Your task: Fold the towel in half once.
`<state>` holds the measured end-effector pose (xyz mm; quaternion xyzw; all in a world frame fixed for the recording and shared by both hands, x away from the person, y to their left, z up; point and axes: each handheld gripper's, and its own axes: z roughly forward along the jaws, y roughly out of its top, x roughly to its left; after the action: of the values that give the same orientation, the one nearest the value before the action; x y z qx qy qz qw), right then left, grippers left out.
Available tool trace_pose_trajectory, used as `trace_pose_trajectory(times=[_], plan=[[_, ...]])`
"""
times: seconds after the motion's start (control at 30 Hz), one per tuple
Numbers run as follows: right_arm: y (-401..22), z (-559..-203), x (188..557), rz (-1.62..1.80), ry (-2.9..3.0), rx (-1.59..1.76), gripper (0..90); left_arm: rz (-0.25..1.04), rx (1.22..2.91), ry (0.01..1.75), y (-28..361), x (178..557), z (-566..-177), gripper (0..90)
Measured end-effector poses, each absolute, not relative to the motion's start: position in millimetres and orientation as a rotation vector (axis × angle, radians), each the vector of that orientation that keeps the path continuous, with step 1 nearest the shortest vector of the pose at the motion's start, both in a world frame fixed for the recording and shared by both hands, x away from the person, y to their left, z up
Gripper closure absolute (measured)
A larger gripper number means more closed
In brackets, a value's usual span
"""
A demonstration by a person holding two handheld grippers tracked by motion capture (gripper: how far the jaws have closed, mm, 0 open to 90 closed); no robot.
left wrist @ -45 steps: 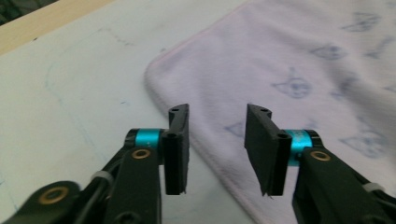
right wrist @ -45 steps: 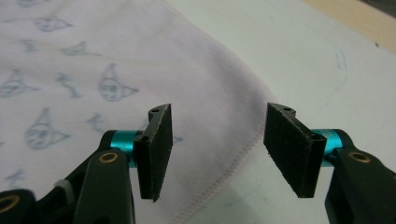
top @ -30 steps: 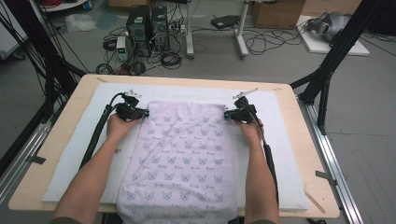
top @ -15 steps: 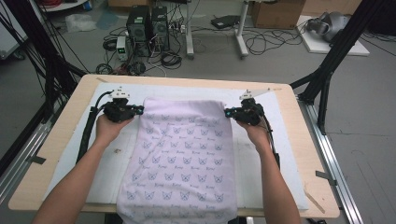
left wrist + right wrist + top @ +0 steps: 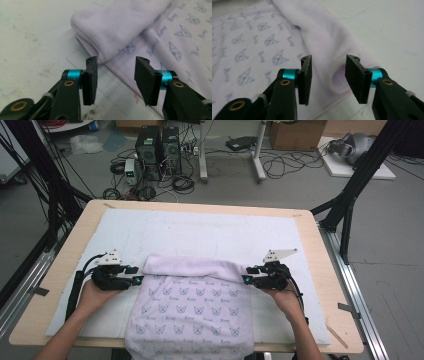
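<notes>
A lavender towel [image 5: 192, 312] printed with cat faces lies on the white mat [image 5: 210, 232]. Its far edge is folded back toward me in a plain rolled band [image 5: 192, 266]. My left gripper [image 5: 137, 276] sits at the band's left end and my right gripper [image 5: 246, 276] at its right end. Both have just been opening their jaws. In the left gripper view the open gripper [image 5: 116, 75] has the fold's corner [image 5: 117, 30] lying loose just beyond the pads. In the right gripper view the open gripper [image 5: 328, 75] frames the fold's end [image 5: 324, 50], untouched.
The mat covers most of a wooden table [image 5: 322, 270]. The towel's near end hangs over the front edge. Black frame legs [image 5: 350, 195] stand at both sides. On the floor behind are computer towers [image 5: 160, 145] and cables.
Both hands came toward the near edge, drawing the towel's far edge over itself into a fold. Both grippers, shut on the corners before, now stand open with the cloth let go.
</notes>
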<state>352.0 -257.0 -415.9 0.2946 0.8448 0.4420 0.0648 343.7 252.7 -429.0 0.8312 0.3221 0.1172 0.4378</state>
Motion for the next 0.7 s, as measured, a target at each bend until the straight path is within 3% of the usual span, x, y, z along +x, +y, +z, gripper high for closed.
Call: trace_pose_trajectory(times=[0.37,0.43,0.53,0.6,0.7], plan=[[-238.8,-420.7,398.1,1.289,2.562,0.972,46.9,0.289,2.055,0.884,230.5,394.7,-419.7,44.9],[-235.3,-424.2,400.7,1.277,2.587,0.97,54.3,0.269,2.066,0.867,227.8,397.8,-423.3,53.0],[-231.3,-429.4,401.4,1.25,2.695,0.926,78.0,0.239,2.11,0.837,226.9,398.2,-427.9,82.6],[-229.9,-427.2,399.0,1.235,2.709,0.891,83.7,0.249,2.105,0.814,228.4,394.9,-424.5,86.9],[-228.5,-415.6,390.8,1.259,2.687,0.84,84.9,0.291,2.061,0.79,231.7,388.1,-412.6,87.4]])
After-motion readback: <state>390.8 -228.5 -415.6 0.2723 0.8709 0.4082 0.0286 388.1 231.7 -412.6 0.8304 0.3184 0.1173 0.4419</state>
